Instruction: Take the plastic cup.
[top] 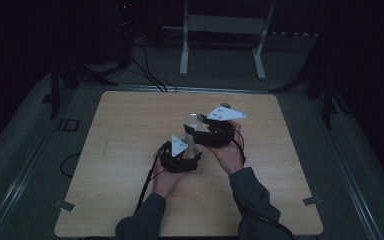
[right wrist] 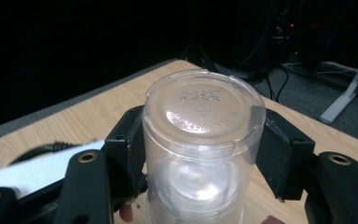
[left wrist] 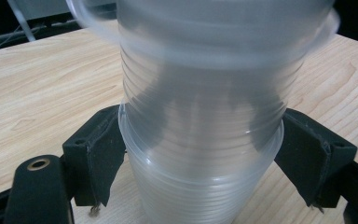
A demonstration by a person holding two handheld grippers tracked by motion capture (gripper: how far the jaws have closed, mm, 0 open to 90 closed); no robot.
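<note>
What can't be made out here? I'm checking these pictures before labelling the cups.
- How many clear cups are nested: left gripper view, the top rim is motion-blurred and cut by the top edge.
- Embossed text on the cup base: right gripper view, too small.
- Cups in the high view: dim, hidden behind each hand-held gripper.

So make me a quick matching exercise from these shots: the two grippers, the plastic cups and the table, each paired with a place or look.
Things:
1. left gripper
2. right gripper
3. plastic cups
4. table

Descriptions:
A. light wood
B. clear and ribbed, nested together
C. clamped low on the stack
D. closed near the upturned cup base

Pairs: 1-C, 2-D, 3-B, 4-A
</note>
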